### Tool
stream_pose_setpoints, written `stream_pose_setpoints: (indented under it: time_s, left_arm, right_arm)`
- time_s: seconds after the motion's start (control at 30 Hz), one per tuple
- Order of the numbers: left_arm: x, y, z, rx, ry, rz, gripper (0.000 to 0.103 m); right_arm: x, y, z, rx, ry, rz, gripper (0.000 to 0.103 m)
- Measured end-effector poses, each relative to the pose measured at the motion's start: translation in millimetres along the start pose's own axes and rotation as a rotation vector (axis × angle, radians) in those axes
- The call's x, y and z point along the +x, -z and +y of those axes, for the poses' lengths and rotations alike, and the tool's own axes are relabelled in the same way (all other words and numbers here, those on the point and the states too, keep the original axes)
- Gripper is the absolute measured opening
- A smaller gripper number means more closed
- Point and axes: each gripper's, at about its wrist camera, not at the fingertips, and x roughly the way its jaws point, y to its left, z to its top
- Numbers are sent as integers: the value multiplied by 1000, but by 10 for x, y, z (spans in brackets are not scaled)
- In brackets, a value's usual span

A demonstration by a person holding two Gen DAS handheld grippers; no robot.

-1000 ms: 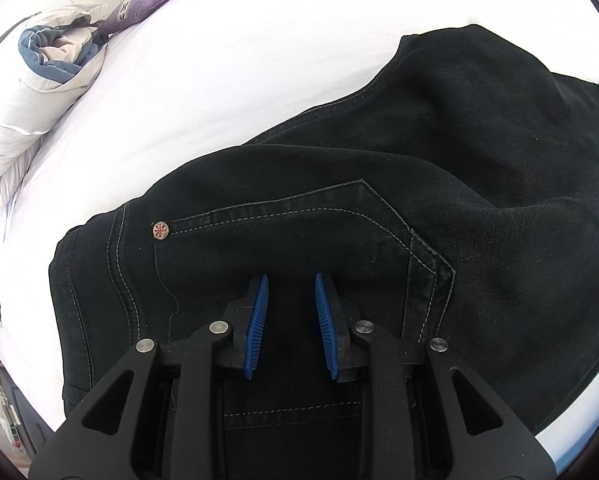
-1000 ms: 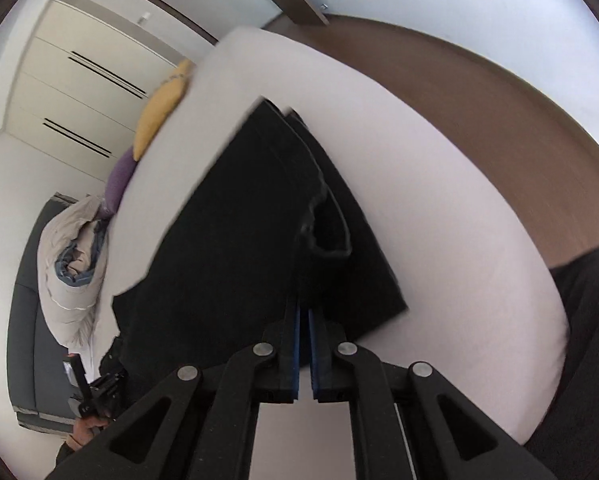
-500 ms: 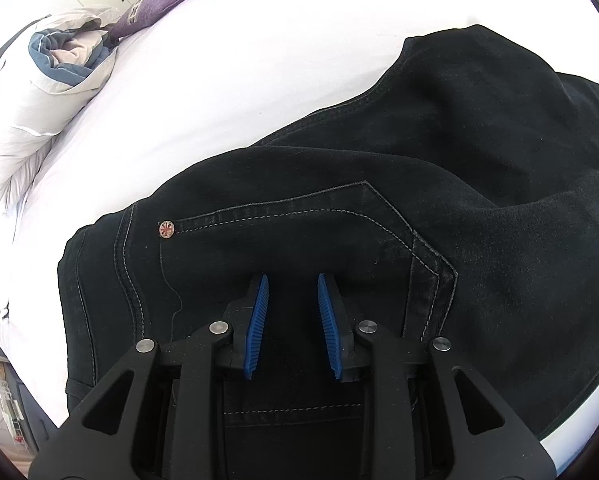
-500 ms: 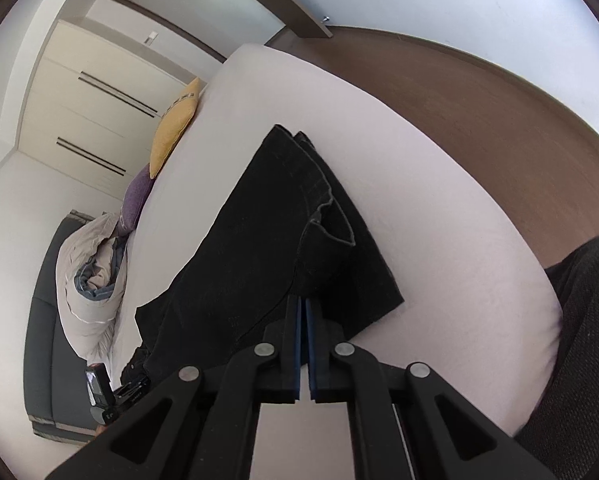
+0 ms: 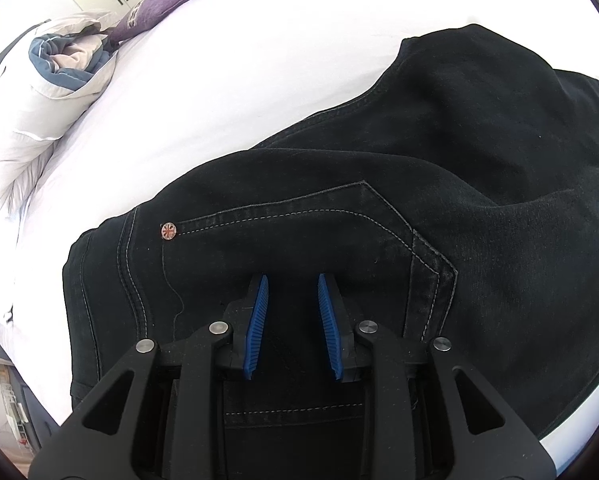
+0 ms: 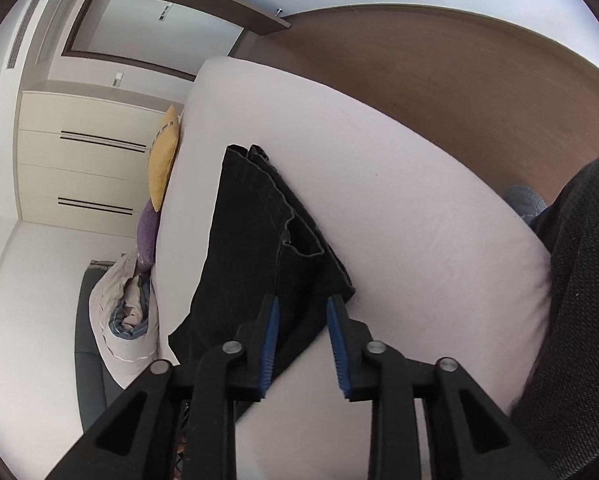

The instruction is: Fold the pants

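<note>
1. The left gripper (image 5: 291,280) points steeply down, its blue pads (image 5: 257,326) a modest gap apart with nothing pinched between them.
2. The right gripper (image 6: 301,300) tilts down more gently; its jaws have just been opening and stand parted, gripping nothing.
3. A dark sleeve (image 6: 579,300) shows at far right.

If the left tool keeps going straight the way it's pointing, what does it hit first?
Most likely the black pants: the left tool hangs open over their back pocket, nothing between. How far above the cloth is unclear.
</note>
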Motion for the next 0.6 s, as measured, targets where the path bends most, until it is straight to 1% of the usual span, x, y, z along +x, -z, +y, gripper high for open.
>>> stream_pose_setpoints:
  time_s: [0.03, 0.13, 0.2, 0.27, 0.33, 0.4, 0.43, 0.47, 0.6]
  left_arm:
    - [-2, -2, 2, 2, 0, 1, 25]
    - [-5, -13, 0, 3, -1, 4, 25]
    - [-12, -17, 4, 3, -2, 4, 25]
    - [-15, -20, 1, 4, -4, 3, 25]
    - [-16, -23, -3, 4, -4, 3, 25]
    - [-16, -21, -4, 1, -4, 3, 25]
    - [-18, -20, -3, 3, -5, 3, 25]
    - [-18, -19, -9, 7, -7, 3, 25]
    - [-22, -20, -43, 30, -17, 5, 25]
  right_arm:
    - [29, -2, 5, 6, -24, 7, 31]
    - [101, -18, 18, 14, -31, 14, 33]
    - [144, -39, 17, 34, -54, 11, 33]
    - [205, -66, 50, 23, -42, 18, 33]
    - [316, -94, 10, 49, -42, 43, 33]
    - [372, -113, -17, 65, -67, 41, 29]
    - [396, -121, 5, 52, -66, 47, 22]
    - [406, -123, 35, 33, -55, 49, 7]
    - [288, -100, 141, -27, -37, 25, 4]
